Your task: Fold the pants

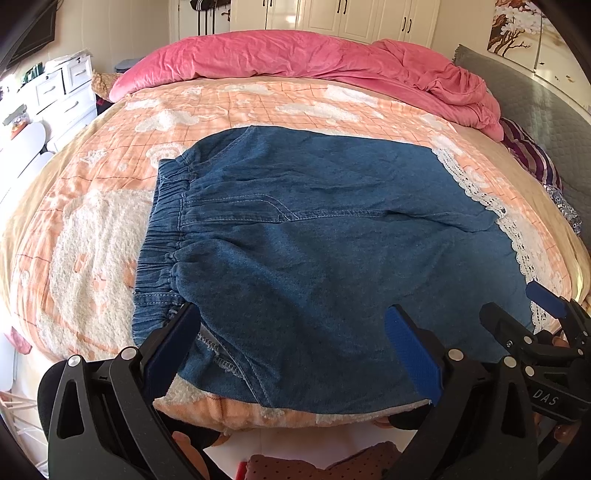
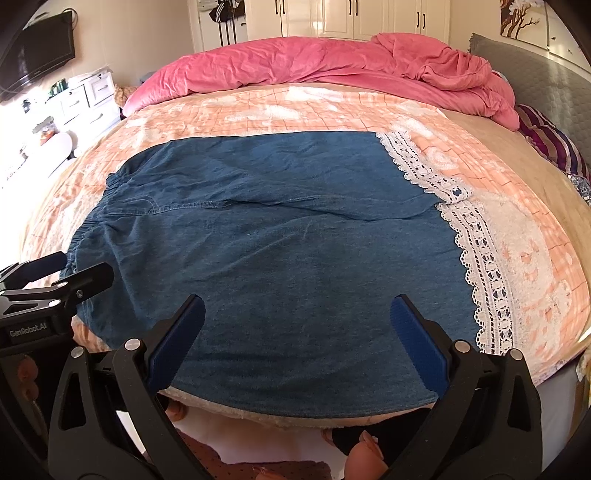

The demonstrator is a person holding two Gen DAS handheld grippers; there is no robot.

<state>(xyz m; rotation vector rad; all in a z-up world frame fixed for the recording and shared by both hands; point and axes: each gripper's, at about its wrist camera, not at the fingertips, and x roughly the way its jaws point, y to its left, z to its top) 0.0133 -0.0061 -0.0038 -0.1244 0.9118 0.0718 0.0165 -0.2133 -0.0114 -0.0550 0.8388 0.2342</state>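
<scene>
Nearest the left wrist camera, the left tool [image 1: 295, 354] hangs over the near edge of the pants [image 1: 314, 251], its two blue-padded fingers spread wide with nothing between them. Its left finger lies over the corner by the gathered waistband [image 1: 162, 229]. The right tool [image 2: 297, 347] stands likewise at the near edge, fingers spread and gripping nothing. In the left wrist view the right tool appears at the right edge; in the right wrist view the left tool appears at the left edge, over the waistband corner.

Pants: blue denim, spread flat on the bed [image 2: 535, 258], both legs side by side. The elastic waistband points left. The leg ends point right and finish in white lace trim [image 2: 484, 266]. A stitched seam runs lengthwise along the middle.

Surface: an orange and white checked blanket [image 1: 92, 240] with fluffy white patterns covers the bed. A pink quilt [image 1: 295, 55] lies bunched along the far side. A striped purple pillow [image 2: 554, 144] sits at the far right, beside a grey padded headboard [image 2: 554, 85].

Room: white wardrobe doors [image 2: 369, 16] stand behind the bed. A white chest of drawers [image 1: 62, 96] stands at the left. A dark screen [image 2: 40, 62] hangs on the left wall.
</scene>
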